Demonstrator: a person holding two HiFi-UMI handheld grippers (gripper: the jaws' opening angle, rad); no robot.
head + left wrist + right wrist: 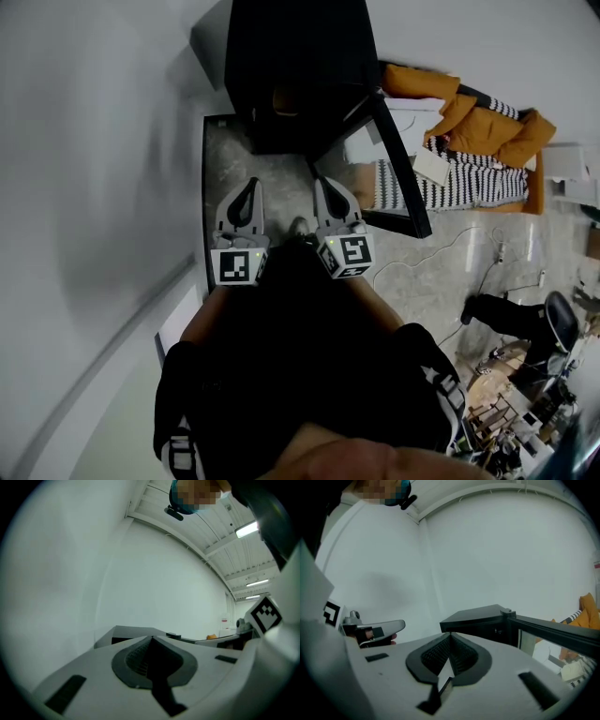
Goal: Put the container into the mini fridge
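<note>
The mini fridge (298, 56) stands black at the top of the head view, against the white wall, with its door (401, 169) swung open toward the right. Inside its dark opening sits a dim brownish shape (284, 100) (too dark to say whether this is the container). Neither gripper carries anything.

Just in front of the fridge, the 2 grippers hang side by side over the grey marbled floor (281, 187), near each other but not touching, both pointing toward the fridge. The left gripper (251, 187) has its jaws pressed fully together, the ribbed pads meeting in a single line with nothing between them. The right gripper (322, 185) likewise has its jaws closed tight on nothing, their tips aimed at the fridge's near corner, with the open door's edge running off to the right of them. In the right gripper view, the fridge is well clear of the jaw tips.

Farther right, beyond the open door, an orange jacket (469, 112) lies on a black-and-white striped cloth (469, 183), well apart from both grippers.
</note>
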